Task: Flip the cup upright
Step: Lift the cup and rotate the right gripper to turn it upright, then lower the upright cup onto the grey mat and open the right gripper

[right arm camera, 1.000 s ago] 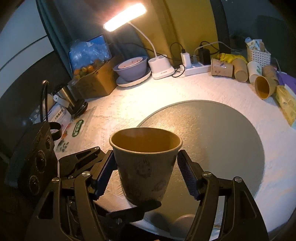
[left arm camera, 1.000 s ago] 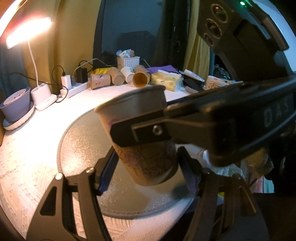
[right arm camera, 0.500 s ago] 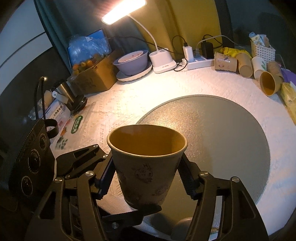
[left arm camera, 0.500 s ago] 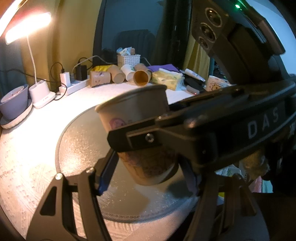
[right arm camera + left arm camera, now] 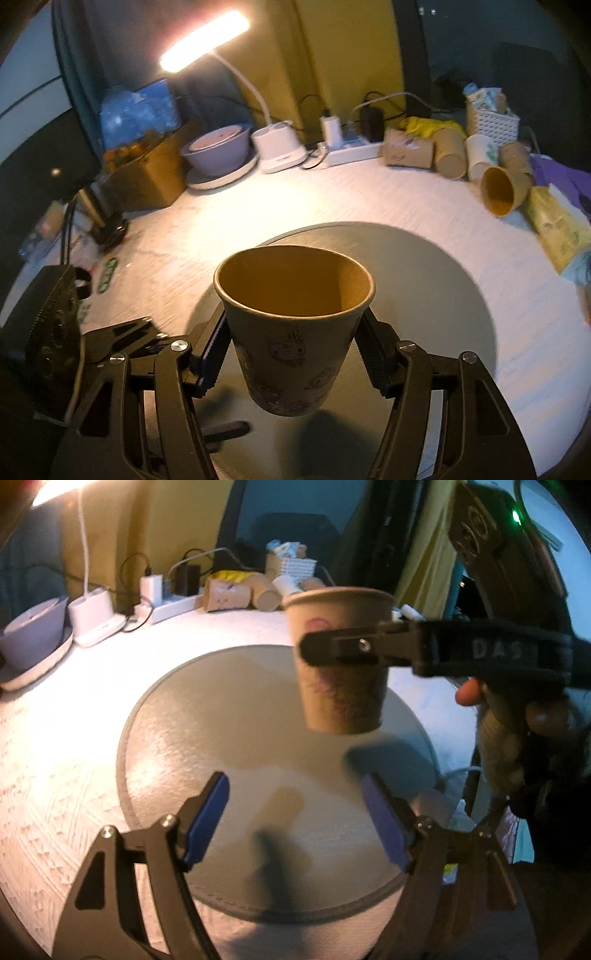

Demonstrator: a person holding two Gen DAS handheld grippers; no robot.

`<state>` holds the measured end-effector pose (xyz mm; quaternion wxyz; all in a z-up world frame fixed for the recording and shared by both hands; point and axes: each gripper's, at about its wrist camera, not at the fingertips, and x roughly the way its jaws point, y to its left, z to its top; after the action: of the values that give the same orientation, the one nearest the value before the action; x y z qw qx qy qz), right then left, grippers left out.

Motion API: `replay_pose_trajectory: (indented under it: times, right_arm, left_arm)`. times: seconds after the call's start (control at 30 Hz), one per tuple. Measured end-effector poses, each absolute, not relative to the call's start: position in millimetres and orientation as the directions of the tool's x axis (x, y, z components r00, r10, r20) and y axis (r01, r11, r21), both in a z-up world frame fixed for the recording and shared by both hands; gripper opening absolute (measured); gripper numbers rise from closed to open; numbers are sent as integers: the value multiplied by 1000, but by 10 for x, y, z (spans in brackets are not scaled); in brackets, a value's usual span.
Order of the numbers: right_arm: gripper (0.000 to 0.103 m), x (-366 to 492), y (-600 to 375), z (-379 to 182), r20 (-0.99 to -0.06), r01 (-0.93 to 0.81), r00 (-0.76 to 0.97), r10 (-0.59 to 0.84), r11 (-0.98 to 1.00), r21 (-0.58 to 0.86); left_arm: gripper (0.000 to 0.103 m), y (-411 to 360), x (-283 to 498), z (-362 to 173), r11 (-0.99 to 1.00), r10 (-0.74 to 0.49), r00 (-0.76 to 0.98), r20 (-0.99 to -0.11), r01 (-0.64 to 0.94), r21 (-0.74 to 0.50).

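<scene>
A brown paper cup [image 5: 293,328] with printed drawings stands upright, mouth up, clamped between the fingers of my right gripper [image 5: 293,354] and held above the grey round mat [image 5: 424,295]. In the left wrist view the same cup [image 5: 341,664] hangs in the air above the mat [image 5: 221,720], with one black finger [image 5: 347,650] of the right gripper across its side. My left gripper [image 5: 295,819] is open and empty, its blue pads apart, low over the near part of the mat and clear of the cup.
Several paper cups [image 5: 496,188] lie at the back right by a white basket [image 5: 493,123]. A tissue pack [image 5: 557,229] is at the right. A power strip [image 5: 351,149], a lamp base [image 5: 280,147], a purple bowl [image 5: 218,149] and a cardboard box [image 5: 147,177] line the back left.
My left gripper has drawn back from the cup, which no longer sits between its pads. The right gripper keeps the cup and has lifted it upright and further over the mat.
</scene>
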<state>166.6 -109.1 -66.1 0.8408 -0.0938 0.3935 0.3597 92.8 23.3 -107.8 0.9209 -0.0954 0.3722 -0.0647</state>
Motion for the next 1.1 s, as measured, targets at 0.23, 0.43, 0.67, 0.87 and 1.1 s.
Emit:
replay_pose_trajectory:
  times: [0.23,0.43,0.67,0.87,1.1]
  right_arm:
    - [66,1828,-1061,-810,-725,-653,499,474,756,46]
    - [67,1852,-994,-860,-700,-658,538,470,753,-1]
    - [67,1803,-972,-979,-701,-659,552,451,751,-36]
    - [67,1706,-1003,-993,-695,-655,563,447,754,-46]
    - [68,1589,-1061,-1032,-705,-640,572,420,766,-63]
  left_arm:
    - [76,548,1016,-1102,959,-154,717,-679,-58,-278]
    - [76,720,1046,-1129,942,-136,720,-681,-119,-313]
    - [76,788,1058,-1156,934,-129,716,-687,-146,-327]
    - [77,795,1032,-1150,930,-117,718,-686,-164,-330]
    - [87,742,965,-1105,931,-109,732,-673,-163,-327]
